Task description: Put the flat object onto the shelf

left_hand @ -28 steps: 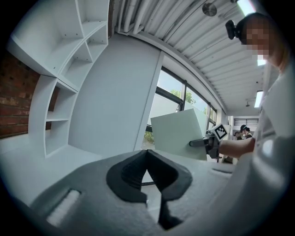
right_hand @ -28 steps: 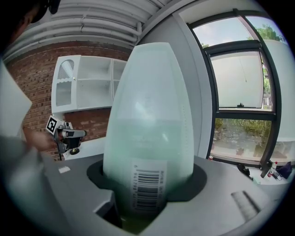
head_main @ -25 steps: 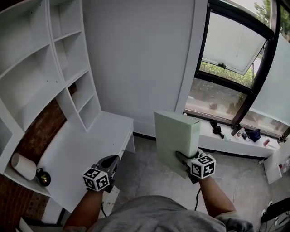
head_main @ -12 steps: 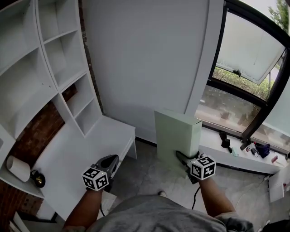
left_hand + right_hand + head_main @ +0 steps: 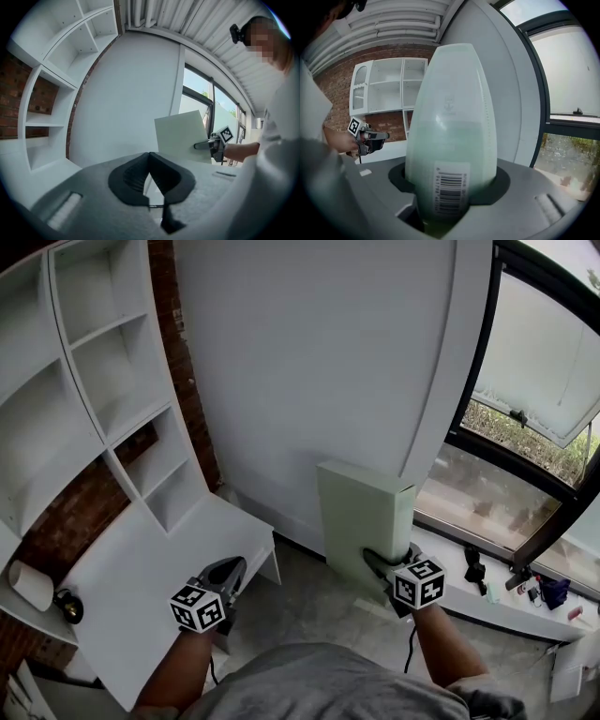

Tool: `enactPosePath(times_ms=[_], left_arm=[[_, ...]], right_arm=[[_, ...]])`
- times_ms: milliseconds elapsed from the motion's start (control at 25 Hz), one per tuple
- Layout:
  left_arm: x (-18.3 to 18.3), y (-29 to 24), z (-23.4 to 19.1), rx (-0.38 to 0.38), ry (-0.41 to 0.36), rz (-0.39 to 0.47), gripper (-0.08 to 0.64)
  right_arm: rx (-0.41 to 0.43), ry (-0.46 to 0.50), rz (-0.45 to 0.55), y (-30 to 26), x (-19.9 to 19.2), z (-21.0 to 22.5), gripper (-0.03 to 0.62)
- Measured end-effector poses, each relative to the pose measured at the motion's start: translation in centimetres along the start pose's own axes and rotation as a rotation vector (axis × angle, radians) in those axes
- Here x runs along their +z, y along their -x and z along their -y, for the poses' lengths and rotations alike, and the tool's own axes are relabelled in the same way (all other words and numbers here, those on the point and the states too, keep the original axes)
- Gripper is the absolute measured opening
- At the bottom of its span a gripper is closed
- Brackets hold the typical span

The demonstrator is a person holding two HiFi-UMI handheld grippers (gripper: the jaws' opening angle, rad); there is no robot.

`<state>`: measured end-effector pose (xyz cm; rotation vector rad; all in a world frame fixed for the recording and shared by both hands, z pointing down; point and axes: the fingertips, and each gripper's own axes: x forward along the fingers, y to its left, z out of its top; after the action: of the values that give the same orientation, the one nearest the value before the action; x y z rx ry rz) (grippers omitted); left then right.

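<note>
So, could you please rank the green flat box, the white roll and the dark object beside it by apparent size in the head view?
1. green flat box, though it is nearest the camera
2. white roll
3. dark object

On a low ledge of the white shelf unit [image 5: 37, 427] lie a white roll [image 5: 30, 584] and a small dark object [image 5: 64, 606].

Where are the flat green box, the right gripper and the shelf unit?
flat green box [image 5: 361, 507]: head view, middle of its broad face.
right gripper [image 5: 373, 564]: head view, between its jaws clamping the box's lower edge.
shelf unit [image 5: 117, 371]: head view, inner wall of a compartment.
</note>
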<state>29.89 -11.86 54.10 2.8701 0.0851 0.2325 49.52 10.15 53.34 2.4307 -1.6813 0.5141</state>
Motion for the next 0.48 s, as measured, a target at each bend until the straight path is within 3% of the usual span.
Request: enactPosePath(times_ms=[200,480], left_arm=[[0.4,-2.0,-2.7,-0.008,0.007,-0.013,-0.002],[3.1,-4.0,-6.9,-0.093,-0.027,-0.025,-0.002]], right_arm=[[0.003,-0.008,0.003,-2.4,0.7,0.6,0.275],[-0.058,-0.027,0.019,-4.6,2.1,-0.5,0.275]])
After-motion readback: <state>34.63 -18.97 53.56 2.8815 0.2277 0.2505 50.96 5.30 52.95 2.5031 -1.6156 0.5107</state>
